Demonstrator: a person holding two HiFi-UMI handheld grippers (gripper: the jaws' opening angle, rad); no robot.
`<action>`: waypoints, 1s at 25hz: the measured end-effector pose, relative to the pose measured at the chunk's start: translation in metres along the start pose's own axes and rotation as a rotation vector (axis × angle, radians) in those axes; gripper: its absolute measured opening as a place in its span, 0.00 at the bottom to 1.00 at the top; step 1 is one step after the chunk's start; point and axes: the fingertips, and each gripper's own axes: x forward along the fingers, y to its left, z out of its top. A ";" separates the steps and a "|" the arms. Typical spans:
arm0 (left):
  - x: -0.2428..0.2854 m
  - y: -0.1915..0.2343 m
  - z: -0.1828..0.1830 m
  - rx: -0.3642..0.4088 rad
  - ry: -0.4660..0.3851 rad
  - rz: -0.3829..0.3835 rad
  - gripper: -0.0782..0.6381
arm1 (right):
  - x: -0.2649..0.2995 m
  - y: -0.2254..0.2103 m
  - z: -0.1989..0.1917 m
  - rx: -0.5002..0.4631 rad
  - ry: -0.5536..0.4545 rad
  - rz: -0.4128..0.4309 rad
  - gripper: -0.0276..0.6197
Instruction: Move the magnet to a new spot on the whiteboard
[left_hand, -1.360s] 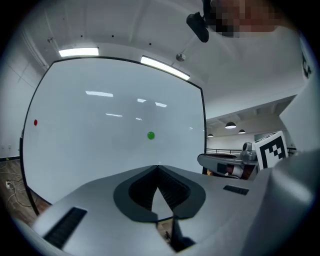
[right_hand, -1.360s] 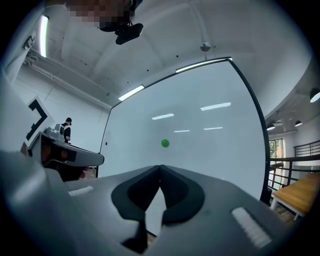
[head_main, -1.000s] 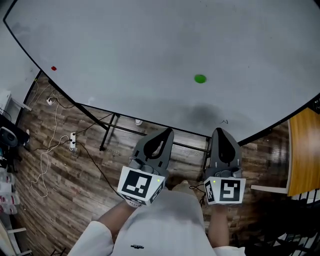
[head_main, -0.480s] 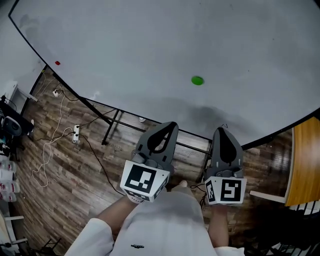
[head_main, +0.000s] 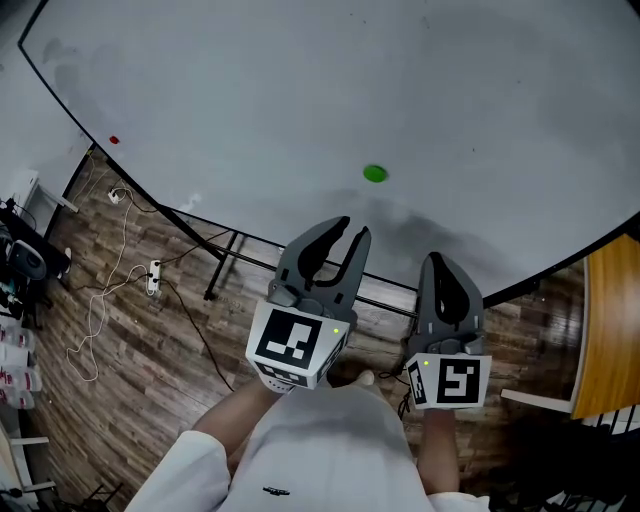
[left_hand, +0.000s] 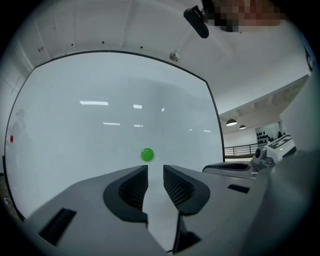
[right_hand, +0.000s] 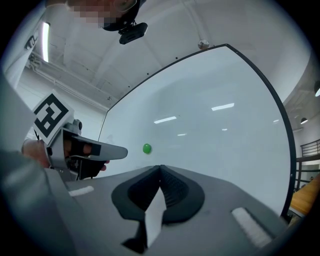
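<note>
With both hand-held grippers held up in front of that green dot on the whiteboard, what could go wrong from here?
1. The left hand-held gripper has just been opening, nothing between its jaws, and the gap is narrow. The small green magnet sits slightly left of that gap in the left gripper view, so a jaw might nudge it aside instead of gripping it.
2. The whiteboard looks smooth; a clipped magnet could slide or fall.

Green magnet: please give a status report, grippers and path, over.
Status: left gripper open, fingers just opening, nothing between them; right gripper shut, empty; green magnet on whiteboard, untouched, ahead of left gripper; nothing in the way.
</note>
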 end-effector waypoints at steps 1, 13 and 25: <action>0.005 0.000 0.003 0.003 -0.002 0.001 0.23 | 0.001 -0.002 0.001 -0.001 -0.002 0.001 0.06; 0.050 0.006 0.015 0.052 -0.034 0.088 0.28 | 0.005 -0.015 -0.003 -0.014 -0.003 0.016 0.06; 0.059 0.016 0.014 0.051 -0.049 0.198 0.31 | 0.006 -0.015 -0.011 0.008 0.007 0.039 0.06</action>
